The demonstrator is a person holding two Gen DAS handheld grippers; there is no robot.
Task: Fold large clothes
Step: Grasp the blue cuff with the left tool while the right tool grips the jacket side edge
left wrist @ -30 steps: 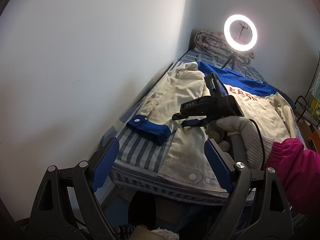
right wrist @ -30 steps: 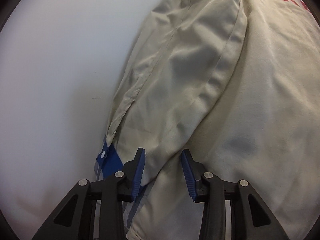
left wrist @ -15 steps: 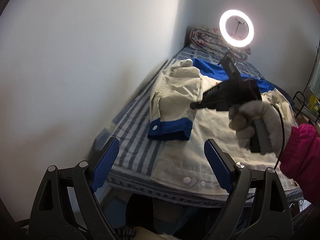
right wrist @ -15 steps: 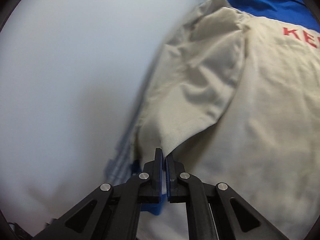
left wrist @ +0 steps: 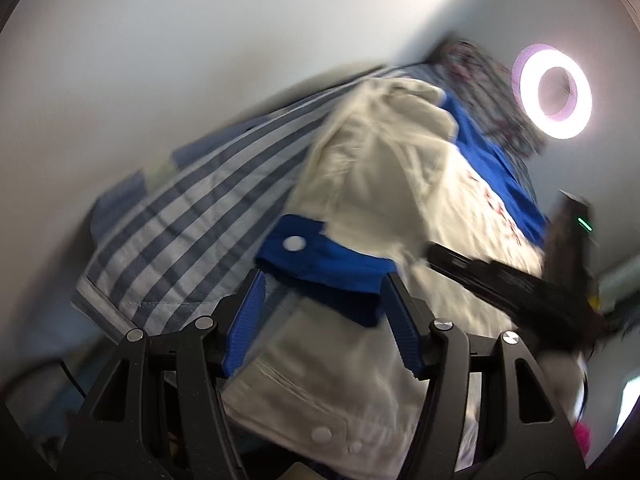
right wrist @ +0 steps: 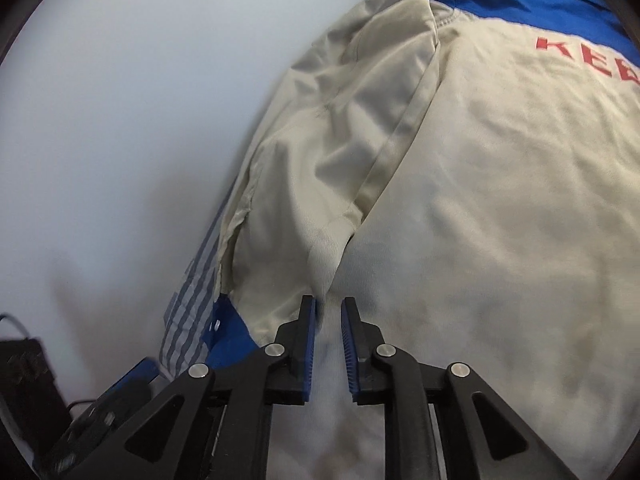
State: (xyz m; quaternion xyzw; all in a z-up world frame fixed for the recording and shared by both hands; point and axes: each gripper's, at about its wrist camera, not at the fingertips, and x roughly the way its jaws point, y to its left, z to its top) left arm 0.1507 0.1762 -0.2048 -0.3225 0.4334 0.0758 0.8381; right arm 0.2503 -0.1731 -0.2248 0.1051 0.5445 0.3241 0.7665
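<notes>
A cream jacket with a blue yoke and red letters lies back-up on the bed. Its left sleeve is folded in over the body. The sleeve's blue cuff with a white snap lies between the pads of my left gripper. Those jaws are closing and do not press the cuff. In the right wrist view my right gripper hovers over the jacket. Its jaws are opening, a narrow gap between them. A pinched ridge of sleeve fabric stands just ahead of the tips, free of them. The left wrist view is blurred.
A blue-and-white striped sheet covers the bed, which runs along a white wall on the left. A lit ring light and a folded floral quilt stand at the bed's far end. A black box sits low beside the bed.
My right gripper shut on the sleeve, drew it in over the jacket's body, then parted its pads. My left gripper dropped and rolled toward the blue cuff, its jaws narrowing.
</notes>
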